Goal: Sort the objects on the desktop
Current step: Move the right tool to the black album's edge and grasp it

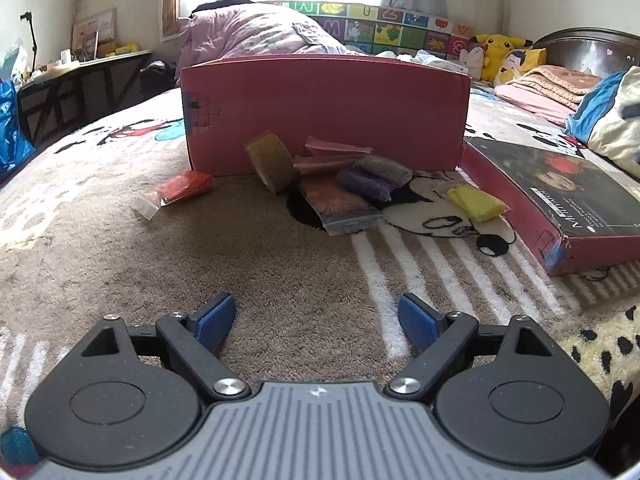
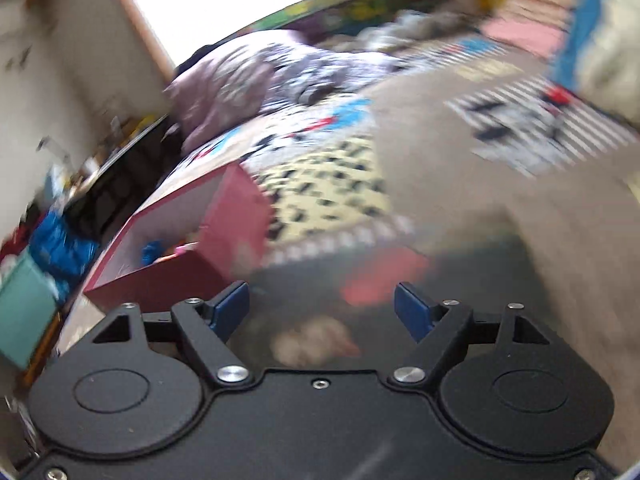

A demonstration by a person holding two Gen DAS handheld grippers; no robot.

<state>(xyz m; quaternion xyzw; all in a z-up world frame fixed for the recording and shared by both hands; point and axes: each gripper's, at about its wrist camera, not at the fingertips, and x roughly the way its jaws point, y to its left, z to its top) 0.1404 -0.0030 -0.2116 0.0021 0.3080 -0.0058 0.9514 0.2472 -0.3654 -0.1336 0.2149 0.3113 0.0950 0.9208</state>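
Left gripper [image 1: 316, 322] points forward and somewhat down over the bed blanket [image 1: 120, 248], level, jaws released and wide, nothing between them. Right gripper [image 2: 322, 308] is rolled to one side, view motion-blurred; jaws released, nothing gripped.

Ahead of left gripper: pink box [image 1: 326, 114] standing on the bed, its near wall facing the camera. Against that wall lie a tape roll [image 1: 270, 162], a purple clay packet [image 1: 364, 184] and a grey clay packet [image 1: 384, 168], stacked with other packets. Orange packet [image 1: 180, 190] lies apart to the left; yellow packet [image 1: 476, 202] to the right, just beside a flat dark-topped box lid [image 1: 560, 196].

Right view: pink box [image 2: 240, 212] open-topped, small items inside, too blurred to identify.
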